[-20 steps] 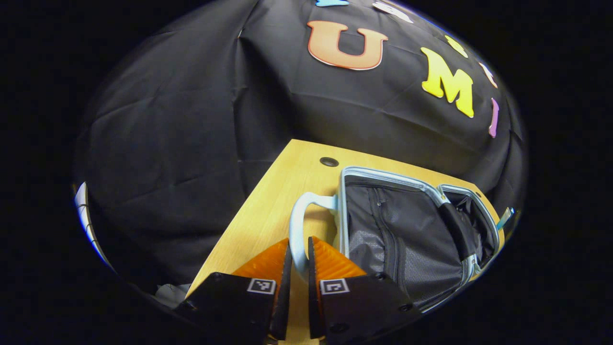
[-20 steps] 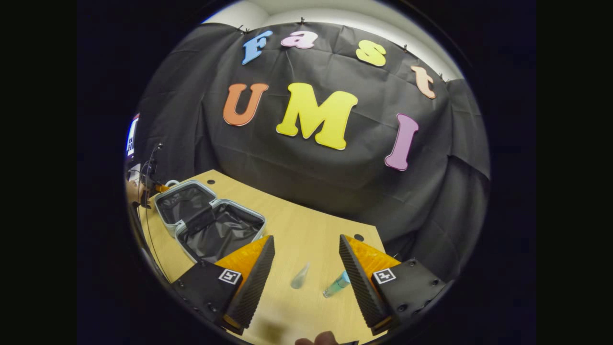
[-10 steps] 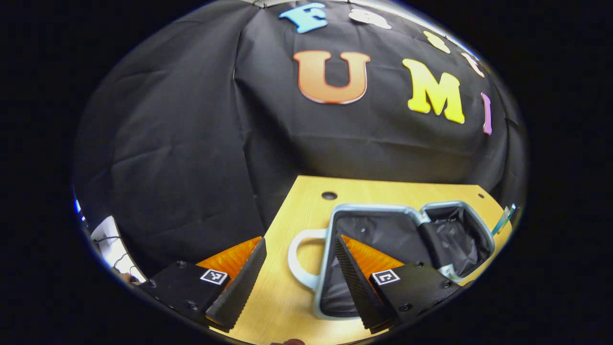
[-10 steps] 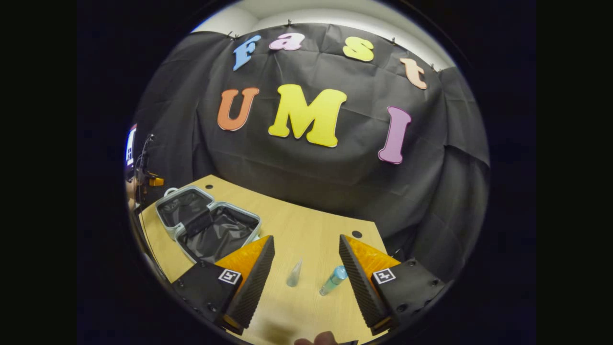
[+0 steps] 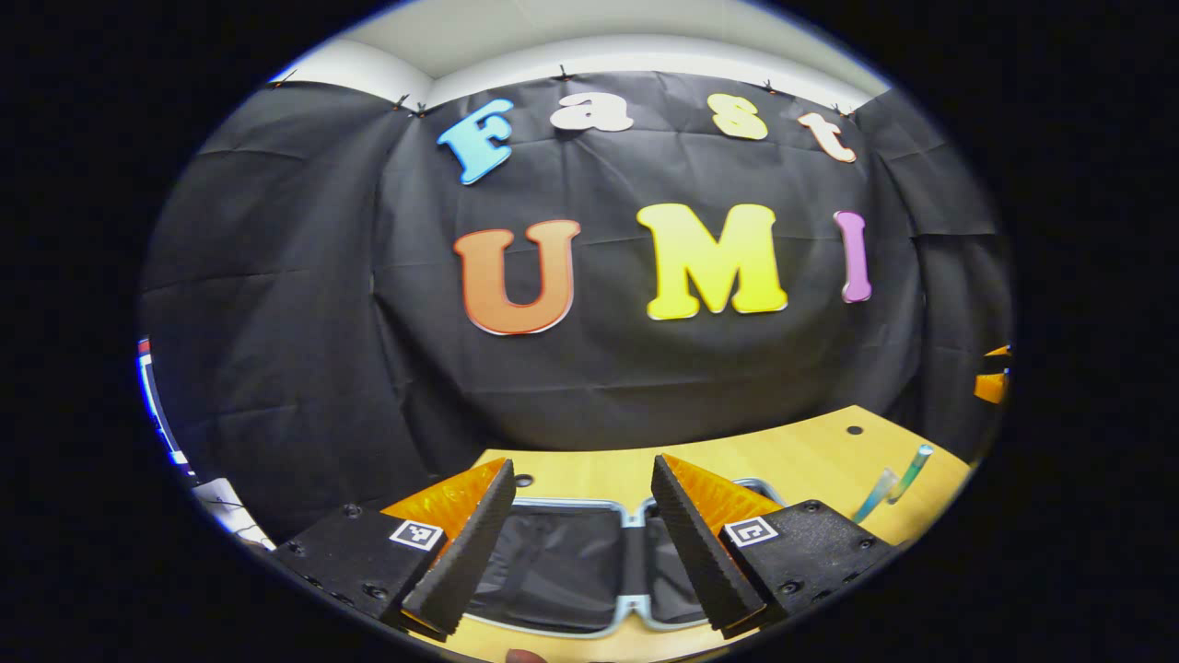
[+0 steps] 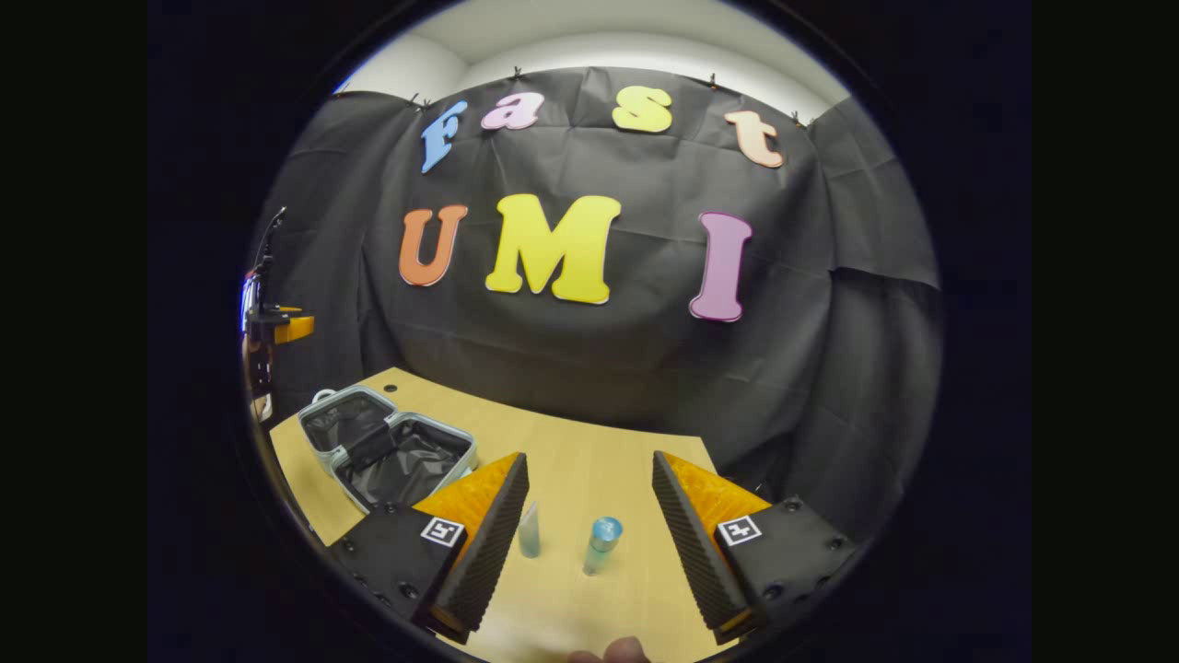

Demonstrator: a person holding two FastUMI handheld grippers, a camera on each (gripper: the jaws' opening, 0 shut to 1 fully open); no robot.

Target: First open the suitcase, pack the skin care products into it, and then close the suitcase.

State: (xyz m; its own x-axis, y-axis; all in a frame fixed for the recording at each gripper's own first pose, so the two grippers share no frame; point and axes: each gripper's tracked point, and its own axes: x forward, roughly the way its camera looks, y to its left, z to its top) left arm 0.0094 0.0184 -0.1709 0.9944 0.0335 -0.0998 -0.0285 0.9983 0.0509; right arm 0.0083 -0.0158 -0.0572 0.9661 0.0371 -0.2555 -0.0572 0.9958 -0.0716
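I have let go of the handle; the suitcase now lies open under my spread left gripper. My right gripper, also spread, faces the two tubes on the table.

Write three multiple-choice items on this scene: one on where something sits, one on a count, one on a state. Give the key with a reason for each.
1. Where do the skin care tubes lie?
A. inside the suitcase
B. on the light wooden table
C. in a gripper

2. How many tubes are out?
A. one
B. two
C. four

3. The pale blue hard-shell suitcase is
A. open
B. zipped shut
C. standing on end

Key: B, the clear tube and the blue-capped tube rest on bare wood right of the case. B, just those two show. A, both black-lined halves lie flat, and the left gripper and right gripper hover open.
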